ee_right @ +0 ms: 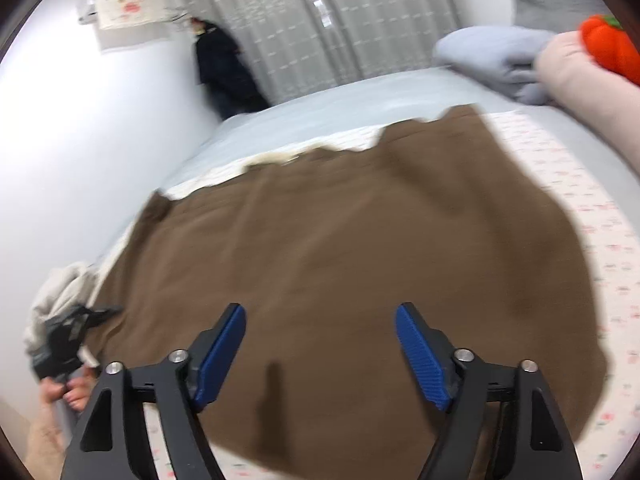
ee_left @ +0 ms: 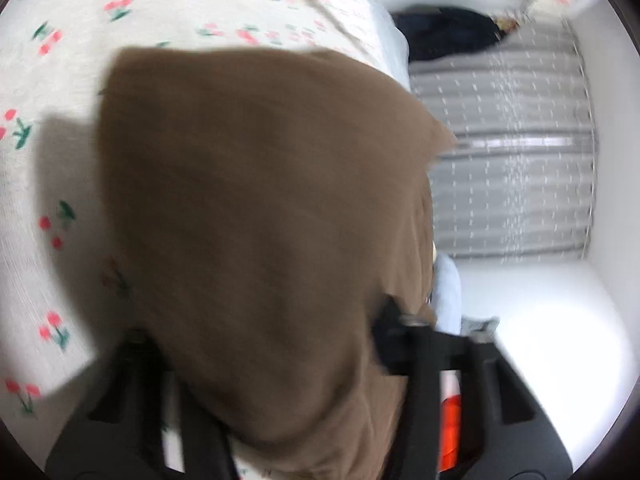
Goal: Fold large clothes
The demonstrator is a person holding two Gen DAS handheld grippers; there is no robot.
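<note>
A large brown garment (ee_right: 340, 240) lies spread over the floral sheet (ee_right: 560, 168) on the bed. My right gripper (ee_right: 320, 344) hovers just above its near edge, open, with nothing between the blue pads (ee_right: 420, 352). At the garment's left edge a hand holds my left gripper (ee_right: 76, 332). In the left wrist view the brown garment (ee_left: 260, 208) fills the gap between the black fingers (ee_left: 404, 340) of the left gripper (ee_left: 264, 340) and drapes over them. It hides the pads, so a grip cannot be made out. The cloth casts a shadow on the sheet (ee_left: 60, 80).
A folded grey blanket (ee_right: 492, 56), a pale pink pillow (ee_right: 580, 80) and an orange plush toy (ee_right: 612, 44) sit at the bed's far right. A light garment (ee_right: 56, 292) hangs off the left bed edge. A dark coat (ee_right: 224, 68) hangs beside the grey curtain (ee_right: 320, 20).
</note>
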